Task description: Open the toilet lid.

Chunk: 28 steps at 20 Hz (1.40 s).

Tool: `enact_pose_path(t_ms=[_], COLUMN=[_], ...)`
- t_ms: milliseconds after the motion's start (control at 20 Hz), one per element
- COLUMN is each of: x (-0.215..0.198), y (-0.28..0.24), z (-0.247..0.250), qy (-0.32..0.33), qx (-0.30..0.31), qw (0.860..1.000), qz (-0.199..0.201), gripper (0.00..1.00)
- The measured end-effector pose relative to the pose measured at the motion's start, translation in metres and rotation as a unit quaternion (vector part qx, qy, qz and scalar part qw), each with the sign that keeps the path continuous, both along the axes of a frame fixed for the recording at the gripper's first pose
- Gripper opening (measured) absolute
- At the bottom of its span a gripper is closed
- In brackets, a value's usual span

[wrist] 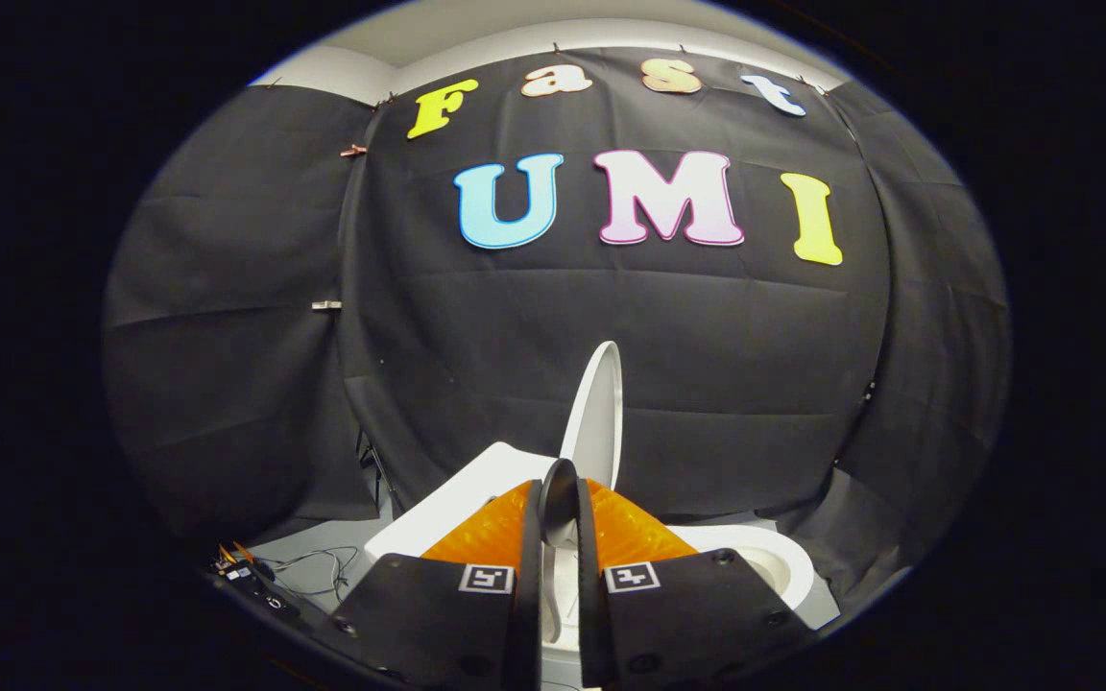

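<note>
Gripper view. The gripper [561, 499] sits at bottom centre of the frame, its two fingers [529, 537] drawn close together with a narrow slot left between them. The near edge of the toilet lid [594, 408] runs down into that slot; a dark rounded bit shows right at the fingertips, where the lid edge meets them. Both fingers appear to press on the lid edge, one on each side, so the gripper reads as pinching the lid.

The lid is white, raised and standing nearly upright, tilted slightly to the right. It rises from the fingertips toward the middle of the frame, seen almost edge-on as a narrow oval. Lid is clearly off the bowl.

Toilet bowl [783, 566]: white, lower right of centre, its rounded rim curving out from behind the right finger. Open interior partly visible just right of the fingers. A flat white part of the toilet body [462, 489] extends to the left of the fingers, lower centre-left.

Each finger carries a square black-and-white marker [487, 578] on its upper face, near bottom centre.

Surroundings: black cloth wall [476, 345] fills the upper and middle frame behind the lid, hung in creased panels; a small clip [326, 305] holds a seam at centre left. Pale floor at lower left, with loose thin cables [318, 566] lying on it and a dark device [251, 581] with small orange parts beside them, well apart from the toilet.
</note>
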<state>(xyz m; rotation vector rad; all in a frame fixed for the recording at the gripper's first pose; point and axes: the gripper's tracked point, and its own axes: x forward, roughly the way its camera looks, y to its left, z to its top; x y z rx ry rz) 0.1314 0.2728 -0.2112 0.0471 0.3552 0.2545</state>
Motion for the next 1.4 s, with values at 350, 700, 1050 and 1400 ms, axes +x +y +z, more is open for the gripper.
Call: enact_pose_path(t_ms=[350, 700, 1050, 1400], x=[-0.002, -0.002, -0.005, -0.021], y=[0.03, 0.054, 0.056, 0.031], z=[-0.002, -0.005, -0.011, 0.043], qy=[0.003, 0.004, 0.034, -0.002], qx=[-0.006, -0.016, 0.009, 0.036], qw=[1.0, 0.999, 0.998, 0.998], qz=[0.02, 0.042, 0.049, 0.052], gripper=[0.2, 0.2, 0.6, 0.97])
